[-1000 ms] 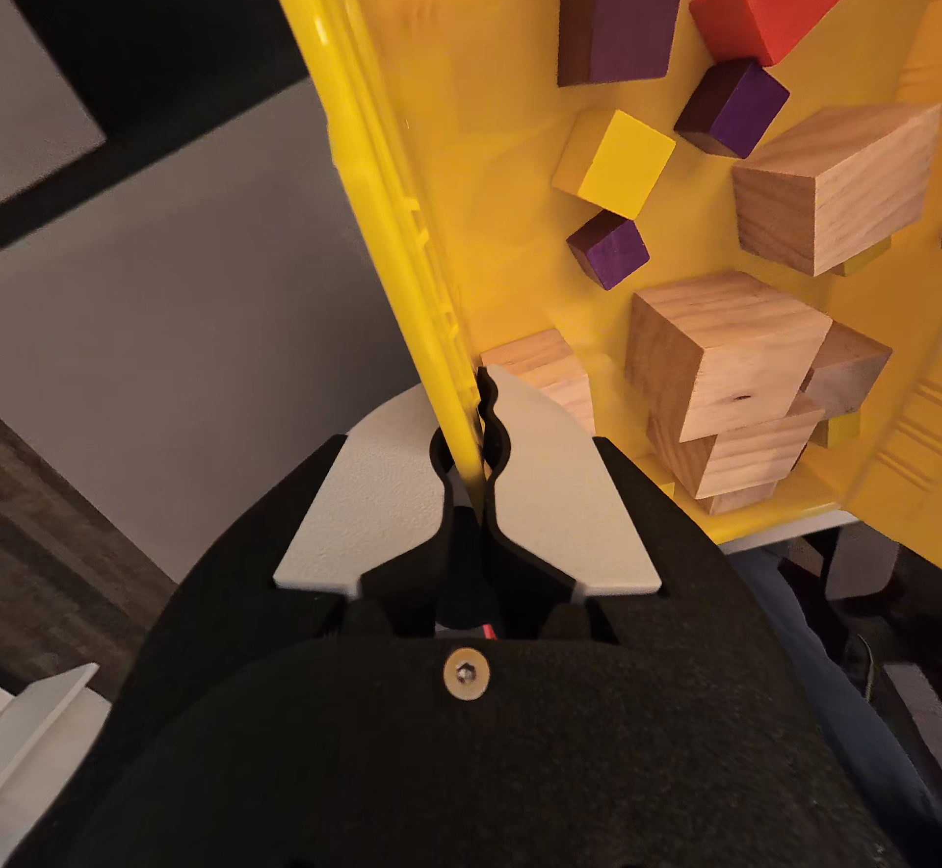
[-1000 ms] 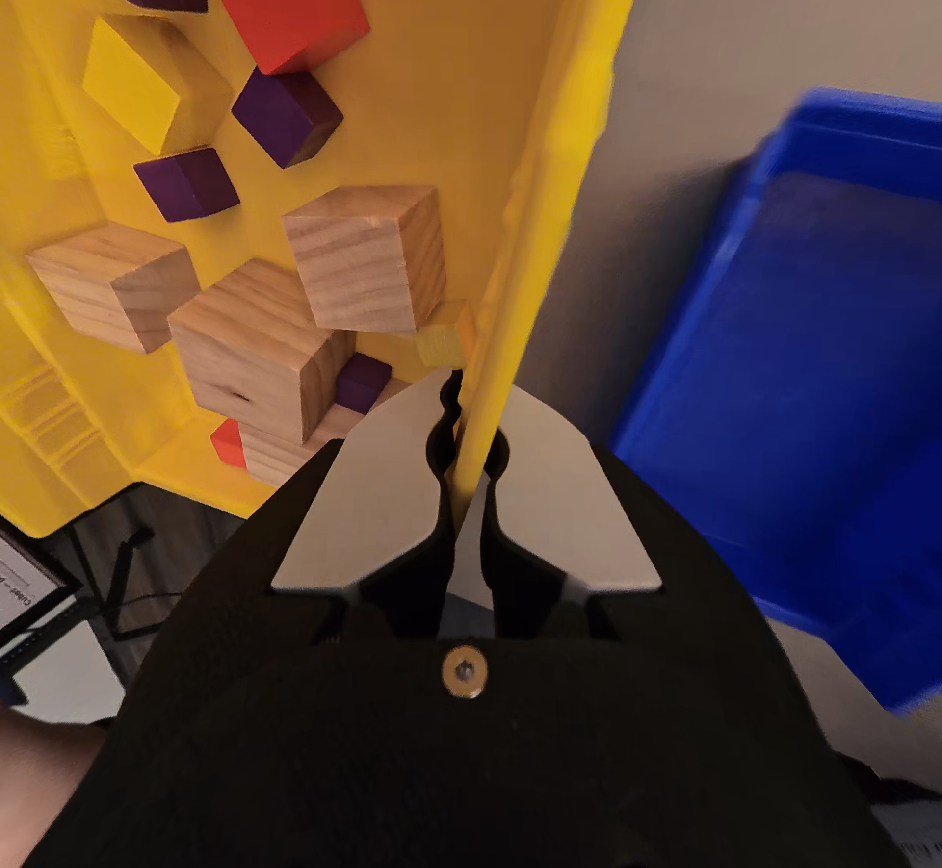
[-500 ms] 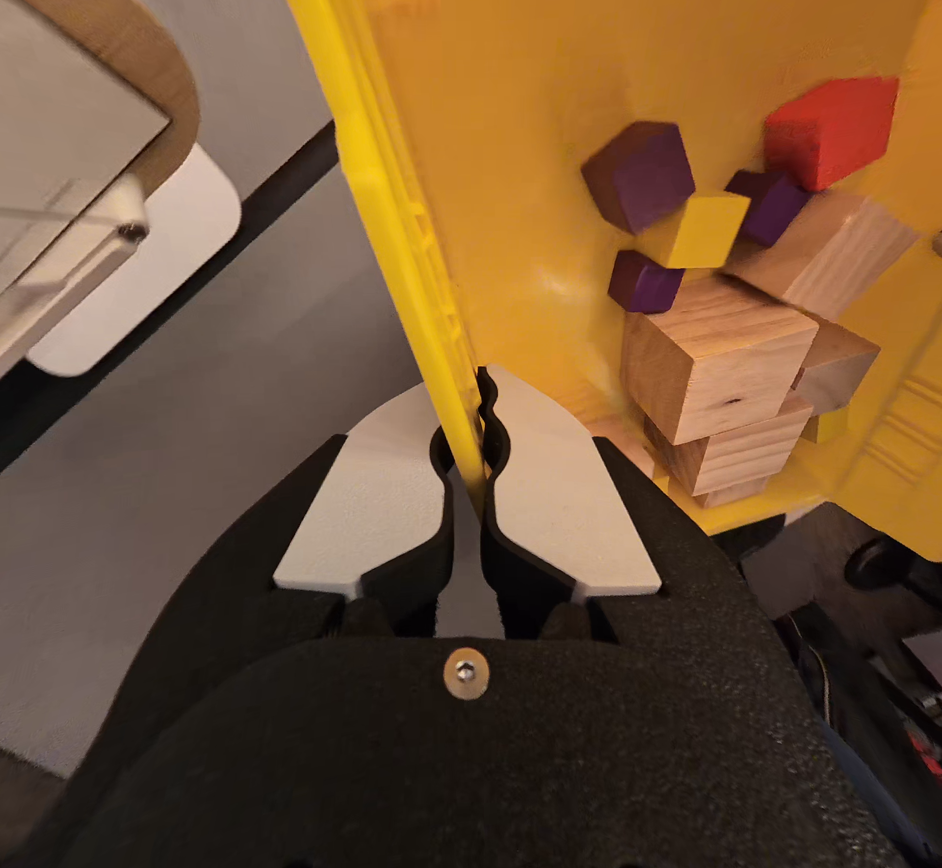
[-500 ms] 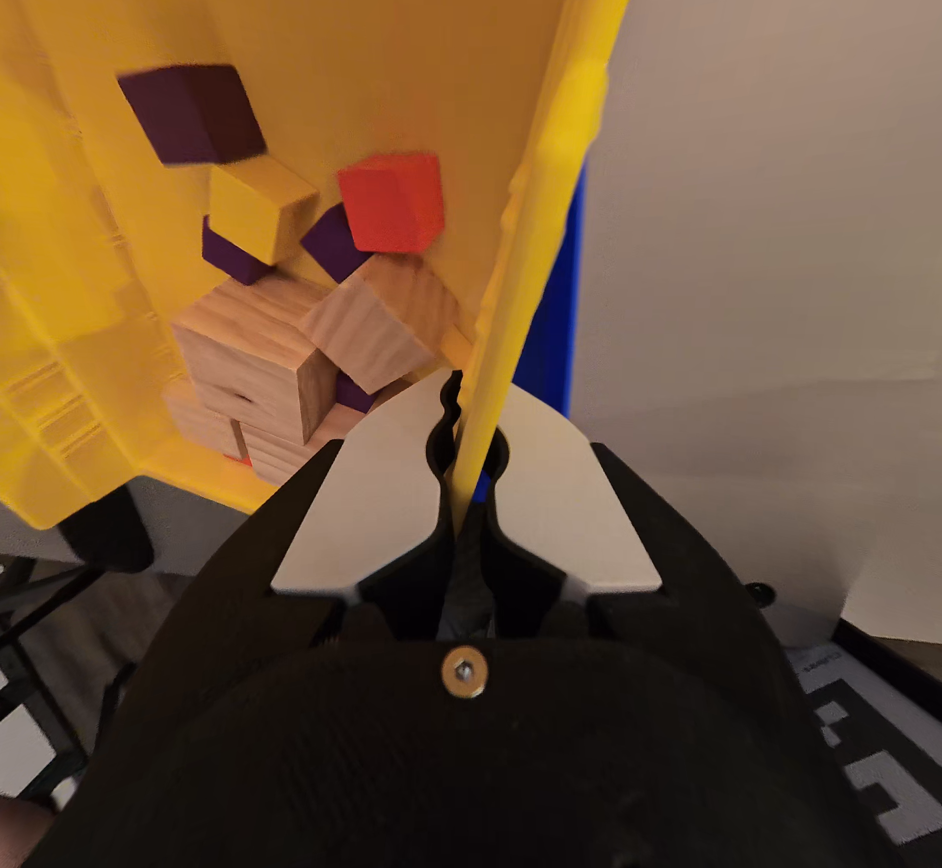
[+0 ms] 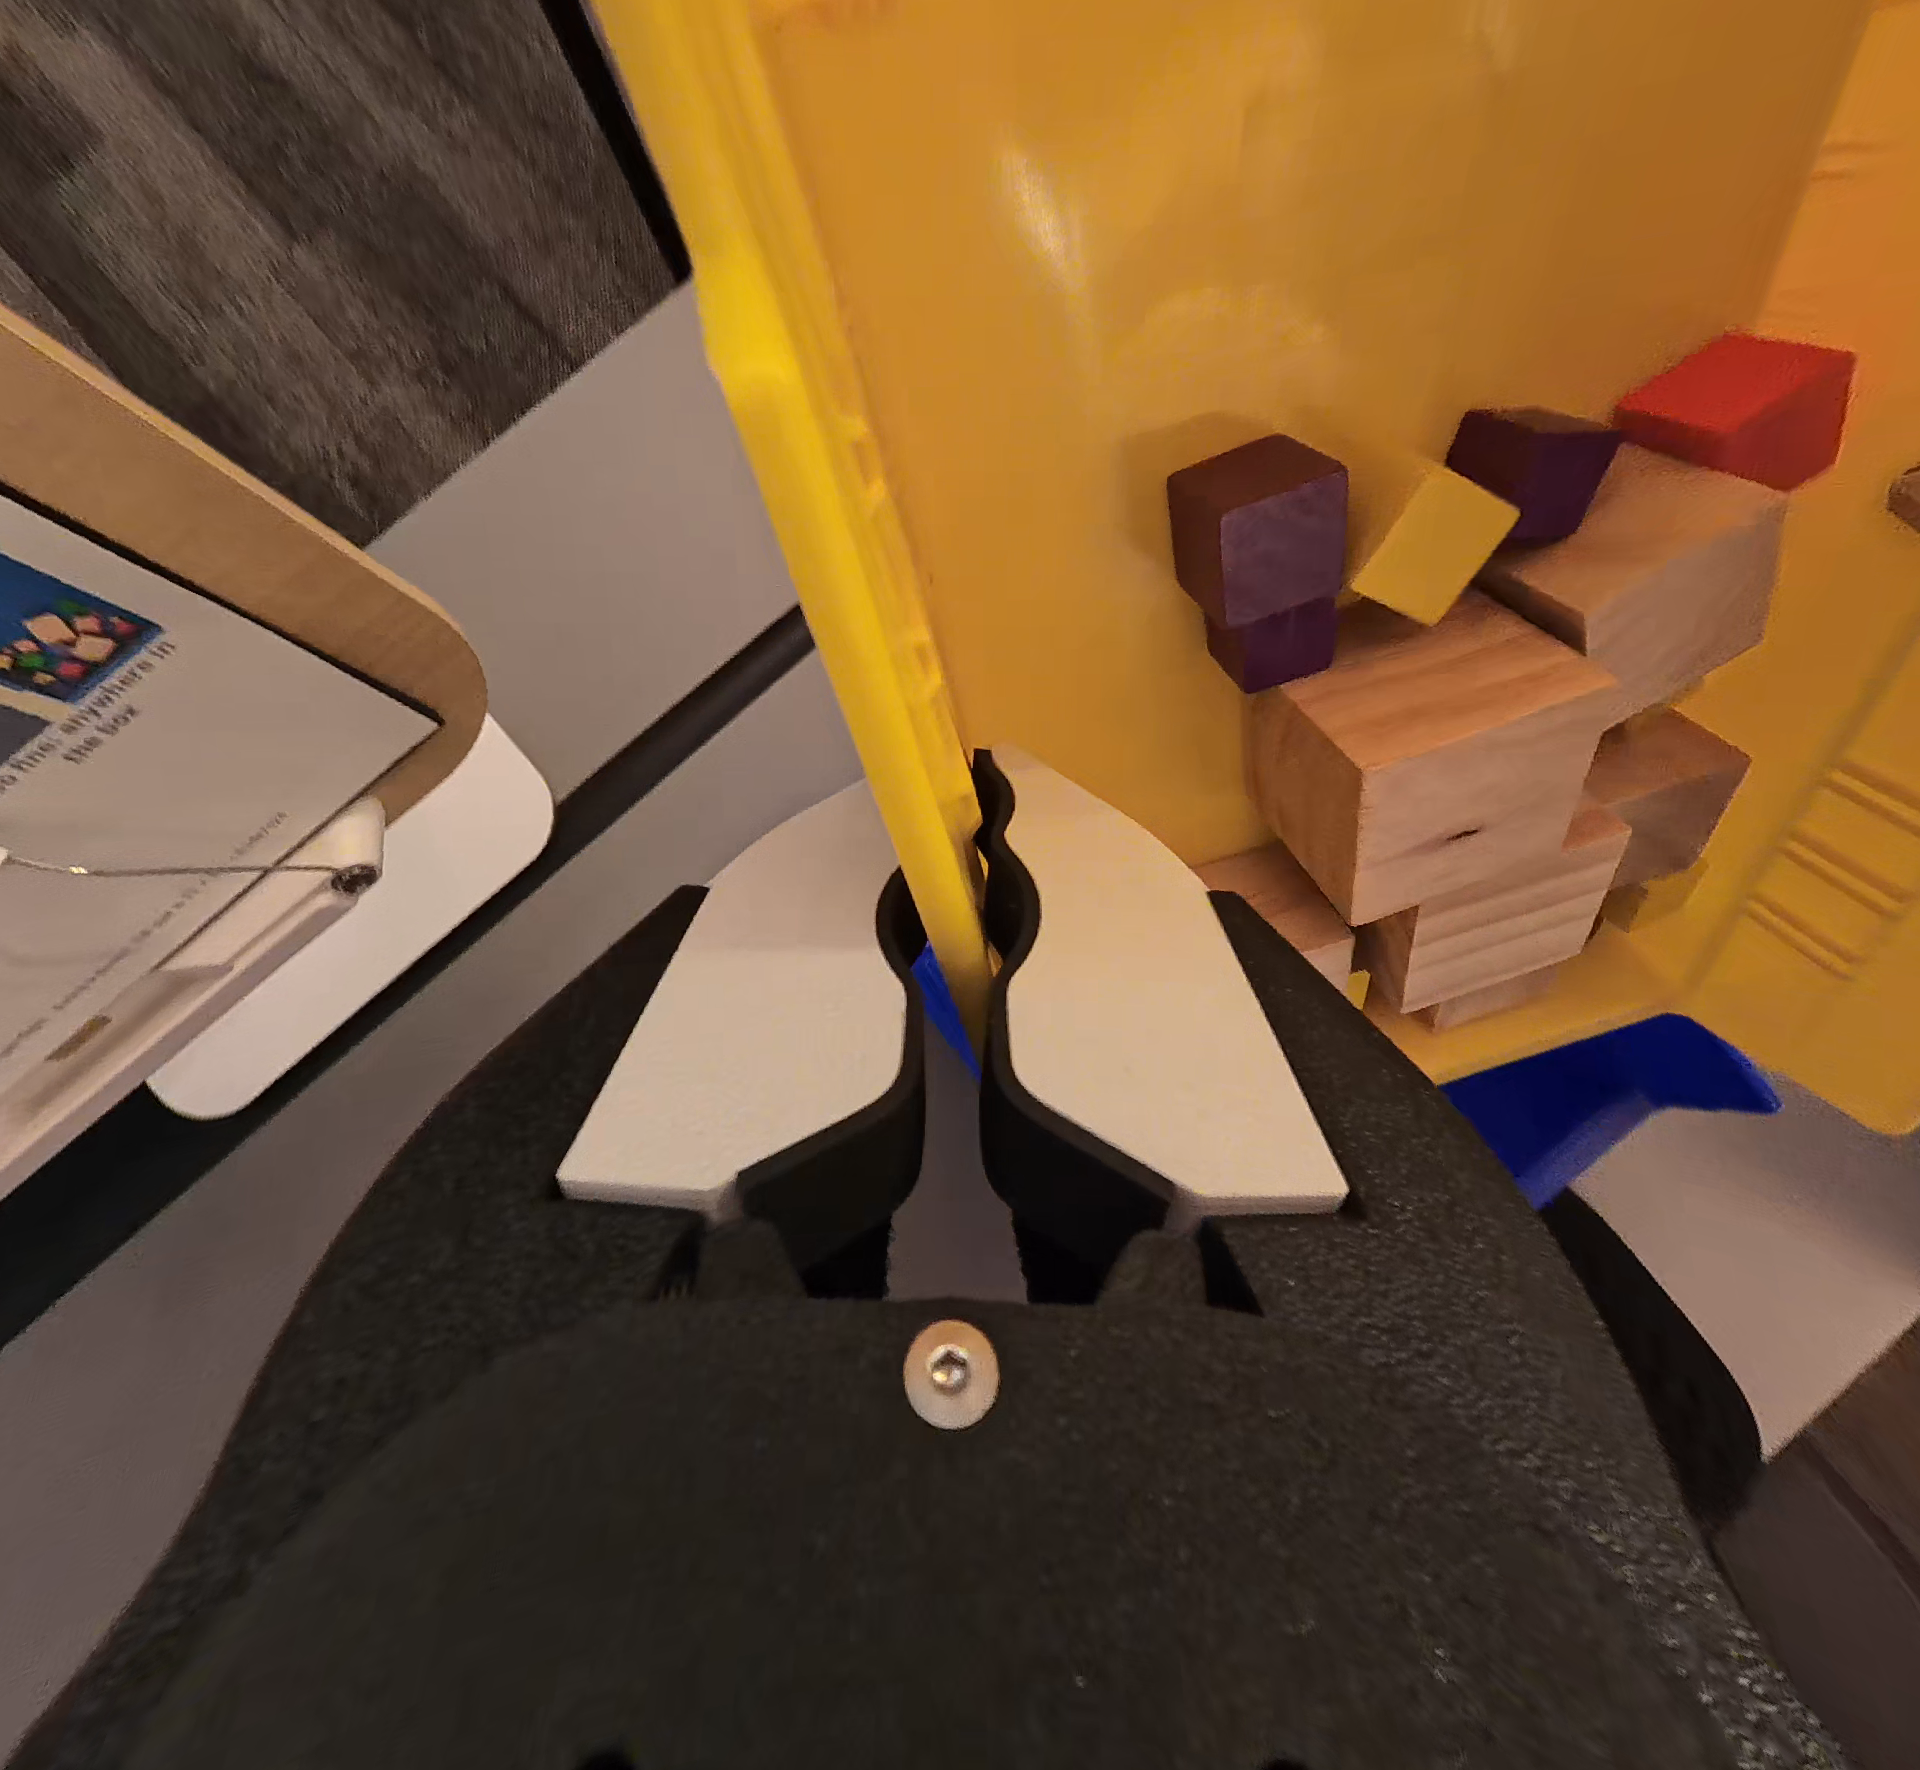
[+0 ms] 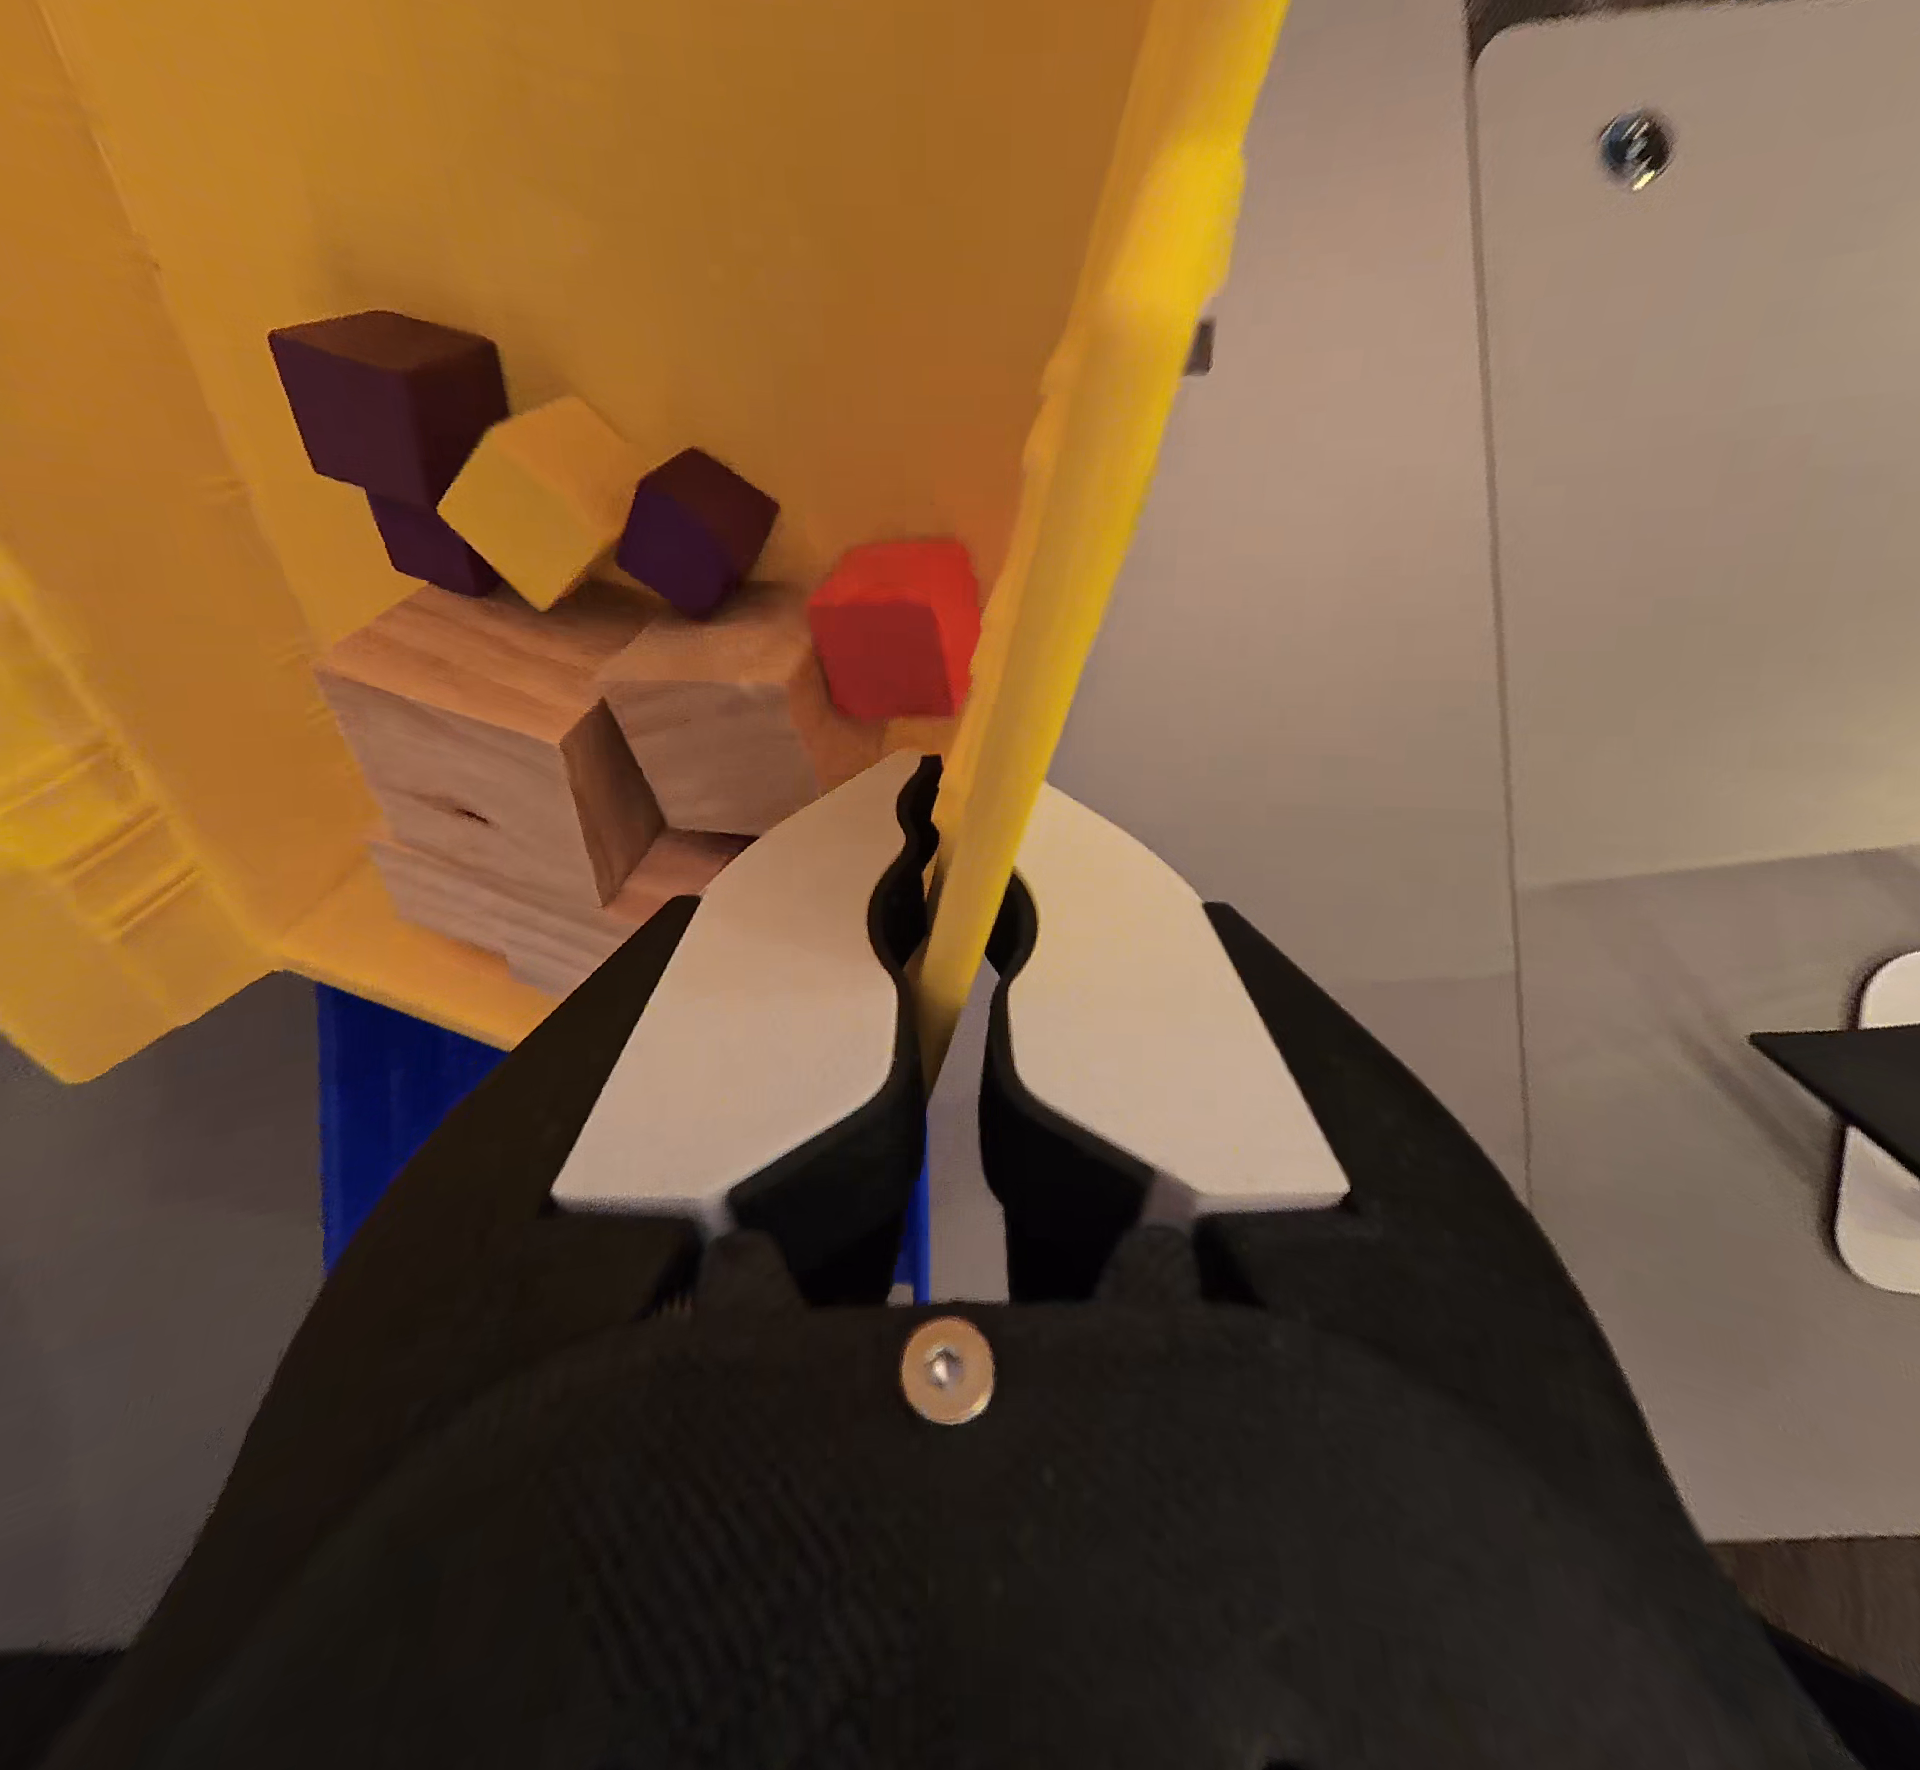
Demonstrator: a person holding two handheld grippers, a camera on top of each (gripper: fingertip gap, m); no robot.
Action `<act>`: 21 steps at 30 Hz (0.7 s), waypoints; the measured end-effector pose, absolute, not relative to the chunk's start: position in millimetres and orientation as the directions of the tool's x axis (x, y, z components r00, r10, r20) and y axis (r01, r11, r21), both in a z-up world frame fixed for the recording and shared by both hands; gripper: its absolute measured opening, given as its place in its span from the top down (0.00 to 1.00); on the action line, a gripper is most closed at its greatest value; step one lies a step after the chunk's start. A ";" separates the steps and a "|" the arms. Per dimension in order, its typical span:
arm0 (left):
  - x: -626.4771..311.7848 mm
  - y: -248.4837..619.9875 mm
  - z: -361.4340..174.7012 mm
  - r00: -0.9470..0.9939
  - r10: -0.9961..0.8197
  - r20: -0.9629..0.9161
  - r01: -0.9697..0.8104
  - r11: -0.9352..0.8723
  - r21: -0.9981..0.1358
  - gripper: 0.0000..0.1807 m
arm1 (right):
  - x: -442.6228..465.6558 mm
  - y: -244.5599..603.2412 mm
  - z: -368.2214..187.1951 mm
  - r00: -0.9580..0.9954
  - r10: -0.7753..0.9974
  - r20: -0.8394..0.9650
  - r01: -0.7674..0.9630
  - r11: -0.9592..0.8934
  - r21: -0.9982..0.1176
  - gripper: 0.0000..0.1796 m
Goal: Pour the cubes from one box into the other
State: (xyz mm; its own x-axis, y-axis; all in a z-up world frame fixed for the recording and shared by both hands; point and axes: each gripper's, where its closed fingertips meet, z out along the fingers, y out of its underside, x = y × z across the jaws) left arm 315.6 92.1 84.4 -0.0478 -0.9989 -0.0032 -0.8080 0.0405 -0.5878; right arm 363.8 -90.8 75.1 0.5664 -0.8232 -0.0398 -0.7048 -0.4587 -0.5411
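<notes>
Left wrist view is showing the left tool (image 5: 961, 873) clamping a side wall of the yellow box (image 5: 1299, 214), its jaws closing narrowly on the thin plastic rim. Across the box, the right tool (image 6: 951, 873) is pinching the opposite wall the same way. Over the last second the box has been tipping steeply, and the cubes (image 5: 1455, 733) that were lying scattered over its floor are now sliding into a pile at the low end, toward 4 o'clock in the left view and 8 o'clock in the right one. A red cube (image 6: 899, 629) is sitting against the wall beside the right tool. The blue box (image 5: 1600, 1097) is now peeking out just under the yellow box's low edge, at 5 o'clock, where a second ago it was standing off to the side. The pour seems about to begin; no cube is yet leaving. A grey desk (image 6: 1351, 681) is lying beyond.
</notes>
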 end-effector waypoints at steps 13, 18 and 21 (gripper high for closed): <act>315.7 93.4 120.4 -0.040 -0.999 0.019 -0.594 0.009 -0.804 0.97 | 362.1 -90.1 125.4 0.546 -0.824 0.150 -0.490 -0.460 -0.741 0.97; 310.9 94.8 121.5 -0.036 -0.999 -0.015 -0.601 0.034 -0.798 0.97 | 359.1 -88.8 124.7 0.543 -0.828 0.141 -0.494 -0.451 -0.743 0.97; 310.3 95.7 119.0 -0.031 -1.000 0.006 -0.582 0.013 -0.813 0.97 | 357.6 -88.0 123.8 0.540 -0.828 0.152 -0.474 -0.449 -0.757 0.97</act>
